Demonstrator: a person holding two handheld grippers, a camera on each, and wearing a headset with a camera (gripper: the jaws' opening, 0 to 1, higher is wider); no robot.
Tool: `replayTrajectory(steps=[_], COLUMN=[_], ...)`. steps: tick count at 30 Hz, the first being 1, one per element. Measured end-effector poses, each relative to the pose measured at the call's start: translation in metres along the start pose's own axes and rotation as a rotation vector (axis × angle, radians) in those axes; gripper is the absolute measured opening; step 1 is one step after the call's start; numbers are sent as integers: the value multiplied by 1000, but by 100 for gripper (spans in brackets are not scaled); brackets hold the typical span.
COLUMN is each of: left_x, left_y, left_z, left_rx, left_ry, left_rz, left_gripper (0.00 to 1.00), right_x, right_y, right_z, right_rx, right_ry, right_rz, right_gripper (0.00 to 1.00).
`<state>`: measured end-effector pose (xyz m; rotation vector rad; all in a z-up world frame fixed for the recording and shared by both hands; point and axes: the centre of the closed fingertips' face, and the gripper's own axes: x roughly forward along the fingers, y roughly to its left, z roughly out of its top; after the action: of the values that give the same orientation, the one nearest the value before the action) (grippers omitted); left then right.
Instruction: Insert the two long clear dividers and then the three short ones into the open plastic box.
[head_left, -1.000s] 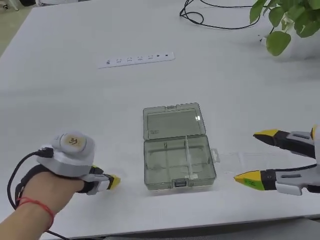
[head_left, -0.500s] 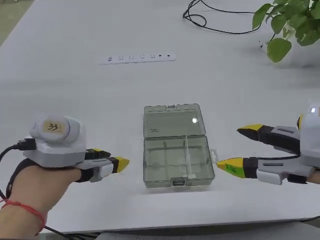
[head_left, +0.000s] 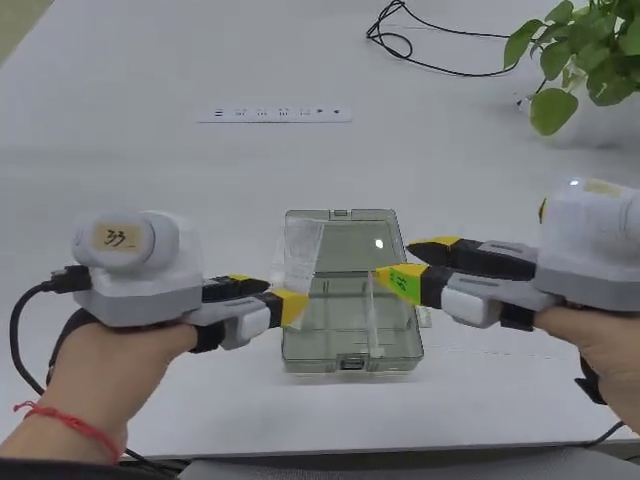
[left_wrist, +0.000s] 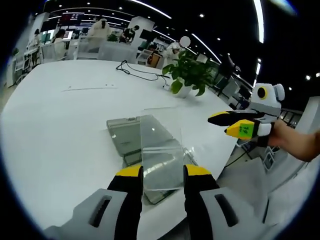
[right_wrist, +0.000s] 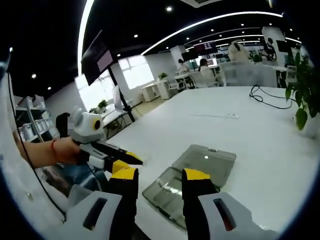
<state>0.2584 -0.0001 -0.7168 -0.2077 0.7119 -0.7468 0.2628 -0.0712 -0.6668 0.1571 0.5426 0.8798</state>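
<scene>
- Grasps a flat clear plastic divider in the left gripper, jaws clenched on its lower edge, sheet upright over the 9 o'clock side of the open smoky plastic box.
- Hovers the right gripper at the box's 3 o'clock side, jaws parted and holding nothing.
- Has the box flat on the white table, lid back toward 12 o'clock, one clear strip standing inside.
- Beyond at 12 o'clock, a white power strip.
</scene>
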Motion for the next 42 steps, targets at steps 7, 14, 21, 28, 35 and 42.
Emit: replayTrajectory(steps=[7,14,21,28,35,42], left_x=[6,8,10,13,13,8], left_y=[-18,-28,-31,-33,-38,-35], left_z=[5,9,10,11,9,5], left_rx=[15,26,36,45,55,78], left_ry=[-30,-37,-38,-45,-43,-45], left_rz=[-50,-80,-91,-100,-114,-125], left_gripper=[30,30,30,32,35,37], right_x=[20,27,30,30,31,31], right_y=[13,13,16,13,12,9], right_z=[-9,-11,-12,-11,-10,-1], right_rx=[67,137,200,242,246,259], right_ry=[39,47,50,39,50,48], right_rz=[1,-11,-19,-57,-59,-60], right_gripper=[27,20,8,6,6,6])
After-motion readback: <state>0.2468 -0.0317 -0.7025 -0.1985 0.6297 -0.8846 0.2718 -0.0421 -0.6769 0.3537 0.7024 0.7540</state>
